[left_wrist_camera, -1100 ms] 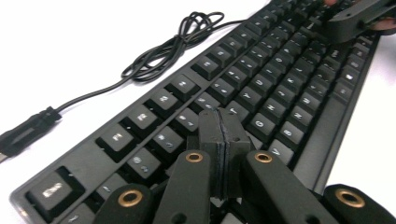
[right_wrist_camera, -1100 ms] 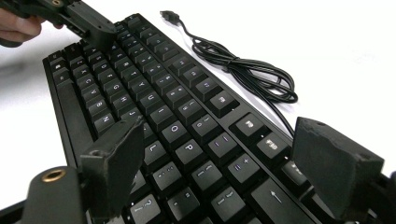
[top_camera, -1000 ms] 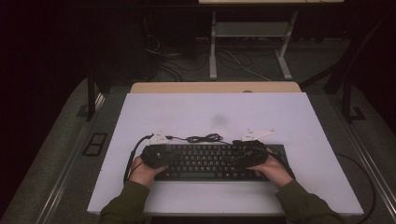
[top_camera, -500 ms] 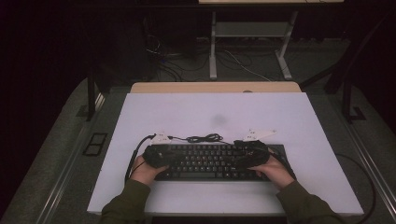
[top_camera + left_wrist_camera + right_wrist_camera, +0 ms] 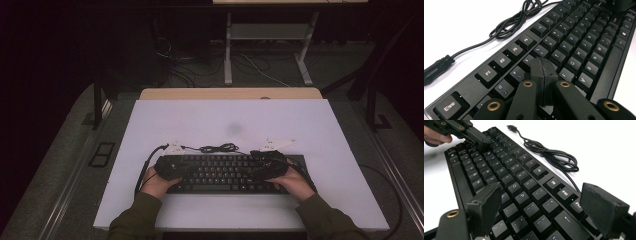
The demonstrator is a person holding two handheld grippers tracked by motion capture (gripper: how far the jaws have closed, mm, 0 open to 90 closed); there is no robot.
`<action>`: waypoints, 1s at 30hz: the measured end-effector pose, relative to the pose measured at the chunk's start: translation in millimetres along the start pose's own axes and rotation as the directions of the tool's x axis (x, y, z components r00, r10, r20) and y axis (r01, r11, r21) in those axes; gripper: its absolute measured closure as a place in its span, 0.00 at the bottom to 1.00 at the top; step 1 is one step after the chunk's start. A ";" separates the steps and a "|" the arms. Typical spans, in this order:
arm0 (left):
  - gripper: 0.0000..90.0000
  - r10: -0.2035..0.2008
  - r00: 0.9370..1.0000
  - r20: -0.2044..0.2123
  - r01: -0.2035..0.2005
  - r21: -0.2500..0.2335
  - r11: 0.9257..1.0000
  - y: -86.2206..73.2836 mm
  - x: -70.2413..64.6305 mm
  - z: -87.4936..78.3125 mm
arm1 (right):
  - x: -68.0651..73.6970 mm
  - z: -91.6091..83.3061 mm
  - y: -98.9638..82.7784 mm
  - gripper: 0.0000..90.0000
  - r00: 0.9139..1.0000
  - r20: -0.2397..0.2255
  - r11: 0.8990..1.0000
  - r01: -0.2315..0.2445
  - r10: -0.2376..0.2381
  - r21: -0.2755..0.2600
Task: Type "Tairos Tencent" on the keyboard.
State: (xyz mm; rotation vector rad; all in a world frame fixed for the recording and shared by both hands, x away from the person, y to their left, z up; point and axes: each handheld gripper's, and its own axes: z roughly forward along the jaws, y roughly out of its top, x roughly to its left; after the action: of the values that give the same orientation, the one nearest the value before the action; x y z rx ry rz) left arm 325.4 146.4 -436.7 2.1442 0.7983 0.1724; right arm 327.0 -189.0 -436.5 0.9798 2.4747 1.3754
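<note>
Black keyboard (image 5: 227, 173): full-size, dark keys with pale legends, lying flat on white desk (image 5: 225, 125) near front edge, long side parallel to that edge. Black cable (image 5: 216, 148) runs from back edge, bundled in loose coil on desk just behind keyboard, plug end lying free beside coil.
</note>
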 end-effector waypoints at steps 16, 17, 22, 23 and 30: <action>0.93 -0.005 1.000 -0.014 0.005 -0.018 1.000 0.7 0.0 -4.9 | -1.4 -4.9 2.6 0.19 1.000 -0.008 1.000 -0.026 0.026 -0.015; 0.93 -0.012 1.000 -0.013 0.011 -0.025 1.000 0.9 -0.6 -5.4 | -1.7 -5.8 3.1 0.19 1.000 -0.012 0.999 -0.028 0.028 -0.021; 0.87 -0.017 1.000 -0.013 0.016 -0.043 0.999 1.2 -0.9 -9.4 | -1.4 -9.1 4.9 0.17 0.999 -0.038 0.999 -0.032 0.031 -0.029; 0.85 -0.020 1.000 -0.015 0.020 -0.046 0.999 1.2 -1.4 -9.9 | -1.5 -9.6 5.1 0.17 0.998 -0.052 0.999 -0.035 0.034 -0.033; 0.69 -0.027 0.999 -0.019 0.025 -0.070 0.997 0.6 -5.4 -12.6 | 2.6 -6.1 6.5 0.18 0.996 -0.090 0.999 -0.027 0.025 -0.022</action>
State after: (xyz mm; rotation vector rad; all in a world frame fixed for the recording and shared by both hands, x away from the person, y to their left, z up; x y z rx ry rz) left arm 316.7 151.1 -427.2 2.0685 0.8192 0.2051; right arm 325.4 -189.4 -427.4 0.9696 2.5117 1.4846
